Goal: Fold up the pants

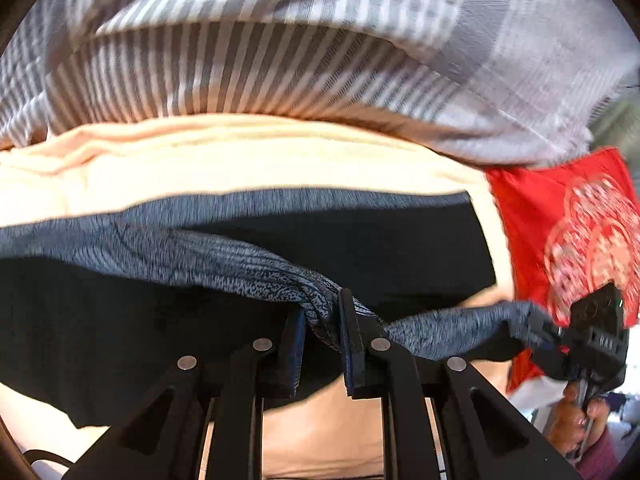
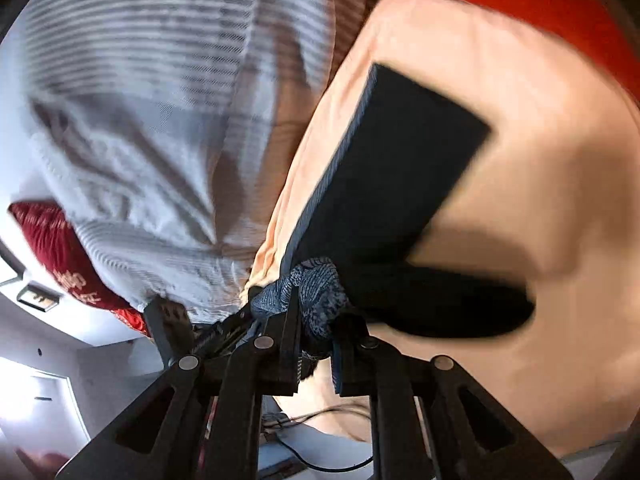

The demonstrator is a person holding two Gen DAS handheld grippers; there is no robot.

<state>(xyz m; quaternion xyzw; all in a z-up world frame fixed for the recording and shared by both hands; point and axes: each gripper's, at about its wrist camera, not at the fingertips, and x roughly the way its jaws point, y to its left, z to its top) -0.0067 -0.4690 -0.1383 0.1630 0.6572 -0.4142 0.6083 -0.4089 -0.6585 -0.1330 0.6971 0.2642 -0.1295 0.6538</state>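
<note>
The dark pants (image 1: pixel 360 248) are spread on a peach sheet (image 1: pixel 240 160), w/ the grey waistband (image 1: pixel 224 260) lifted. The waistband is clamped tight by the left gripper (image 1: pixel 322 320) and the right gripper (image 2: pixel 316 312), both jaws nearly closed on fabric.

Open peach sheet (image 2: pixel 540 160) lies clear on the far side of the dark pants (image 2: pixel 400 168). The heaped striped duvet (image 1: pixel 280 60) walls off the back, and the red pillow (image 1: pixel 540 208) crowds one edge beside the right gripper (image 1: pixel 548 330).
</note>
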